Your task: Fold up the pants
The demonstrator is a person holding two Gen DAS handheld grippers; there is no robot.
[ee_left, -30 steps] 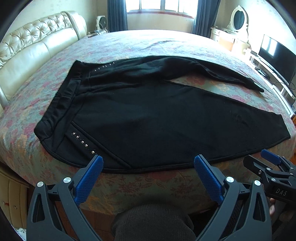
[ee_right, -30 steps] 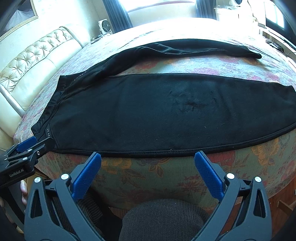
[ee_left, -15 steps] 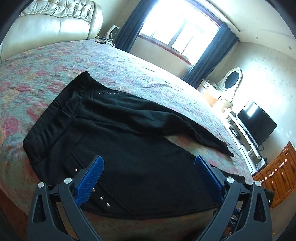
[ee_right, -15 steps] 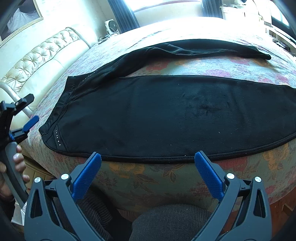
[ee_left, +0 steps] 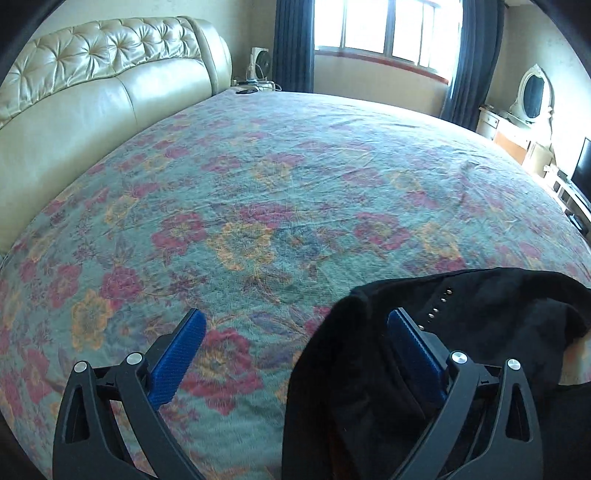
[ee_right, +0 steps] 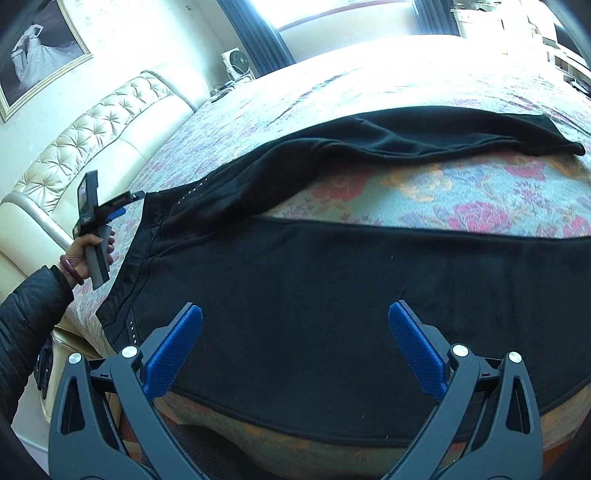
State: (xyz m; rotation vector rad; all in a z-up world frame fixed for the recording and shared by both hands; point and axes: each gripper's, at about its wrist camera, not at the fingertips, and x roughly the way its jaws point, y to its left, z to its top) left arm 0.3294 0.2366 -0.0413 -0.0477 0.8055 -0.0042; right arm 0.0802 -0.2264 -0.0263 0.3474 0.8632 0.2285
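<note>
Black pants [ee_right: 332, 280] lie spread on the floral bed, waistband to the left, legs running right; the far leg [ee_right: 424, 138] angles away from the near one. My left gripper [ee_left: 295, 343] is open at the far waistband corner [ee_left: 461, 314], whose studded fabric drapes over its right finger. It also shows in the right wrist view [ee_right: 127, 201], held by a hand at that corner. My right gripper [ee_right: 295, 343] is open and empty above the near leg by the bed's front edge.
The floral bedspread [ee_left: 277, 184] stretches ahead of the left gripper. A tufted cream headboard [ee_left: 92, 110] runs along the left. A window with dark curtains [ee_left: 384, 33], a dresser with mirror [ee_left: 532, 99] and a TV [ee_left: 583, 166] lie beyond.
My left gripper has moved from the bed's front edge along the left side to the far waistband corner. My right gripper has moved forward over the near leg.
</note>
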